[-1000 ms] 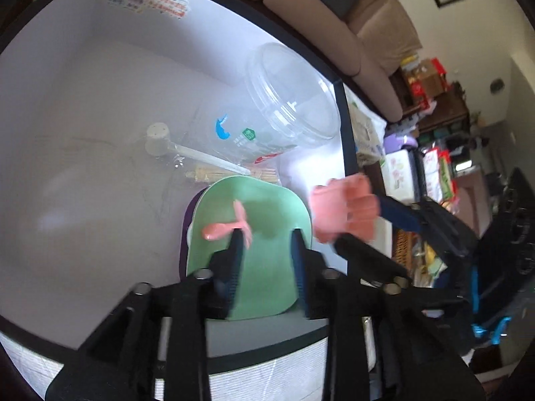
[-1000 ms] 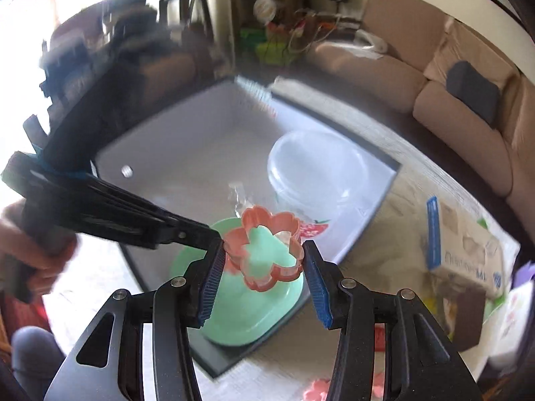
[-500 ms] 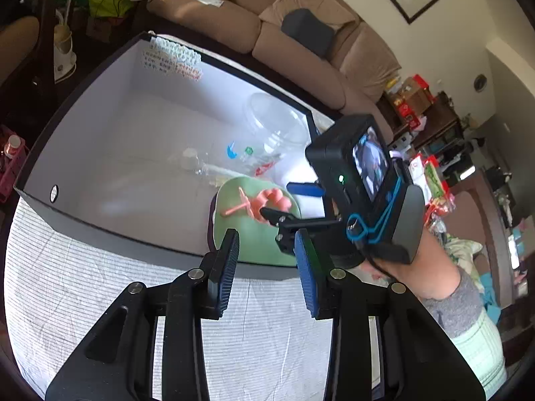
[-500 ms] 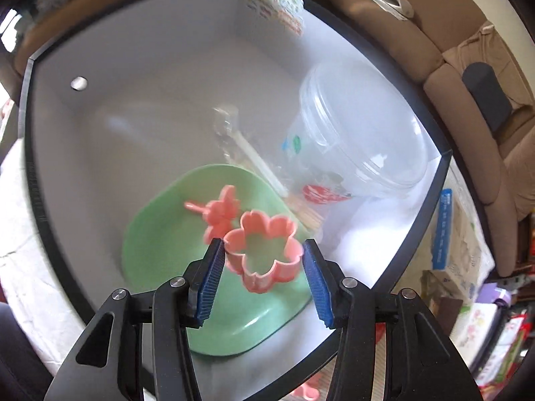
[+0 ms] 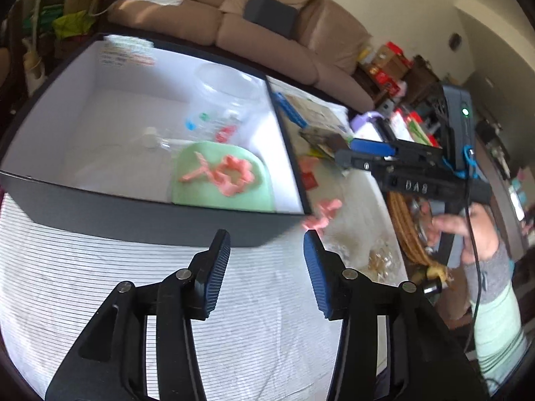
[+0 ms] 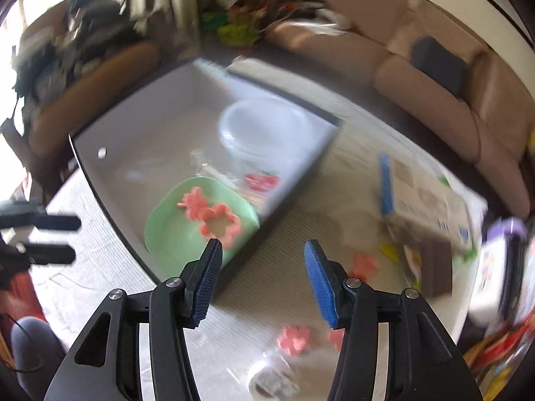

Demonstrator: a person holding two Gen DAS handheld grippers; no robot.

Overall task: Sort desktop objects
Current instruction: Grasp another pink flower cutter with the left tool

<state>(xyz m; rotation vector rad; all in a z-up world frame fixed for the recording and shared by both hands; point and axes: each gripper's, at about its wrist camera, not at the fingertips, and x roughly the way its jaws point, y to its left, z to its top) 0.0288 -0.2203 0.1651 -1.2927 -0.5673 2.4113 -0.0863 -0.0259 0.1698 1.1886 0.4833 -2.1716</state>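
Note:
A pink flower-shaped cutter (image 6: 219,225) lies on the green plate (image 6: 167,234) inside the black box (image 6: 301,180), touching a pink flower pick (image 6: 195,202). My right gripper (image 6: 263,250) hangs over the box's near rim, jaws opening with nothing between them. My left gripper (image 5: 265,244) hovers above the striped cloth in front of the box (image 5: 133,217), jaws also opening and empty. In the left wrist view the cutter (image 5: 234,175) rests on the plate (image 5: 200,193), and the right gripper (image 5: 354,155) is held to the right of the box.
A clear plastic cup (image 6: 264,133) lies in the box behind the plate. Loose pink flower pieces (image 6: 294,339) lie on the cloth right of the box. A cardboard package (image 6: 424,207) and clutter fill the right side. A sofa (image 5: 267,40) stands behind.
The right gripper has let go of the pink cutter onto the green plate and drawn back out of the box. The left gripper has backed away from the box, and its jaws stand wider.

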